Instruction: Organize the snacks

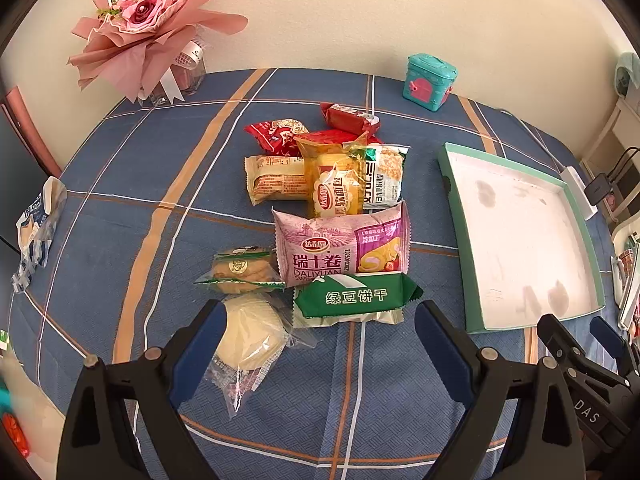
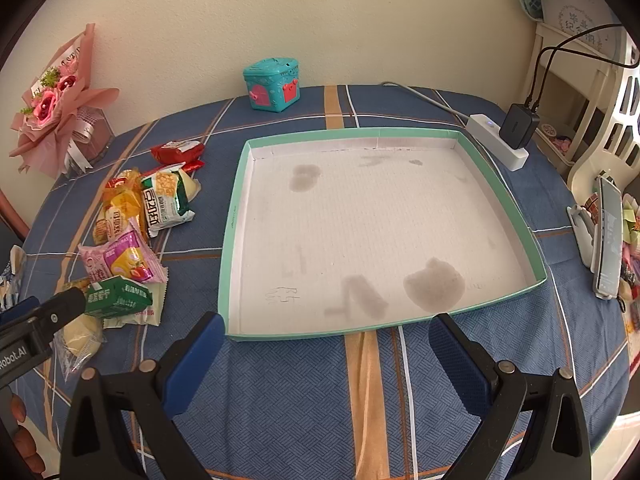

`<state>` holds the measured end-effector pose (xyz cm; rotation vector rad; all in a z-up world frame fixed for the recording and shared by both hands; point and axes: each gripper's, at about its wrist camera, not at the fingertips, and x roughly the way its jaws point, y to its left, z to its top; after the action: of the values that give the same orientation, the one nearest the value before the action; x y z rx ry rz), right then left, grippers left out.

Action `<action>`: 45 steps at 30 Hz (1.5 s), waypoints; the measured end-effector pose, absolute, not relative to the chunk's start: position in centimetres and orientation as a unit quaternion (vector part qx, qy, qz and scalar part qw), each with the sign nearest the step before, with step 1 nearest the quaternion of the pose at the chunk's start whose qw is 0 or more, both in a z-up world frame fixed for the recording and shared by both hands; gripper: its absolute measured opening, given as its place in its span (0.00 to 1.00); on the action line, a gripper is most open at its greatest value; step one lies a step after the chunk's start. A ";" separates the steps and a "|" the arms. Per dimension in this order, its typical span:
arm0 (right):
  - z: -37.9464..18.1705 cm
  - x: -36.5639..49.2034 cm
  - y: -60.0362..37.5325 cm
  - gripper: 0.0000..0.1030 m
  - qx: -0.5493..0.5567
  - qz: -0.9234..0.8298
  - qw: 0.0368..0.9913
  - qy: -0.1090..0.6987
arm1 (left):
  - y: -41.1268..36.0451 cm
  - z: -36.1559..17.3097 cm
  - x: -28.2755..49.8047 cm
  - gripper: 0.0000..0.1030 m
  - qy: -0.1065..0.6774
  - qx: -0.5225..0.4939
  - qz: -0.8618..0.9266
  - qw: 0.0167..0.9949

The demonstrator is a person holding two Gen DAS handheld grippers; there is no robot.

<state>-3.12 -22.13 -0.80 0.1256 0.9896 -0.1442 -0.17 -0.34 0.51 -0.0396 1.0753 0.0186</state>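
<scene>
A pile of wrapped snacks lies on the blue plaid tablecloth: a green biscuit pack [image 1: 356,298], a pink Swiss roll pack [image 1: 340,246], a clear-wrapped pale bun [image 1: 250,336], a cookie pack [image 1: 240,270], a yellow bread pack [image 1: 334,184] and red packs [image 1: 276,134] behind. My left gripper [image 1: 320,328] is open and empty, just in front of the green pack and the bun. A shallow green-rimmed tray [image 2: 234,216] with a stained white floor holds nothing. My right gripper [image 2: 326,346] is open and empty at the tray's near edge. The snack pile shows left in the right wrist view [image 2: 132,240].
A pink flower bouquet [image 1: 148,28] stands at the back left. A teal toy box [image 2: 272,84] sits by the wall. A white power strip with a black charger [image 2: 506,136] lies behind the tray. A phone on a stand [image 2: 608,236] is at the right edge.
</scene>
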 end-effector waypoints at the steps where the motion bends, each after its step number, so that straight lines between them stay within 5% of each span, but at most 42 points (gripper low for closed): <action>1: -0.8 -3.1 -22.1 1.00 0.060 -0.069 0.876 0.474 | -0.3 0.5 -0.2 0.92 0.512 -0.019 0.009 0.859; 45: -1.0 -3.1 -22.1 1.00 0.059 -0.069 0.875 0.476 | 0.1 -0.1 0.0 0.92 0.524 -0.022 0.020 0.851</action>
<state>-3.13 -22.11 -1.03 0.1235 0.9937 -0.1448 -0.01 0.15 -0.14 -0.0456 1.1039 0.0424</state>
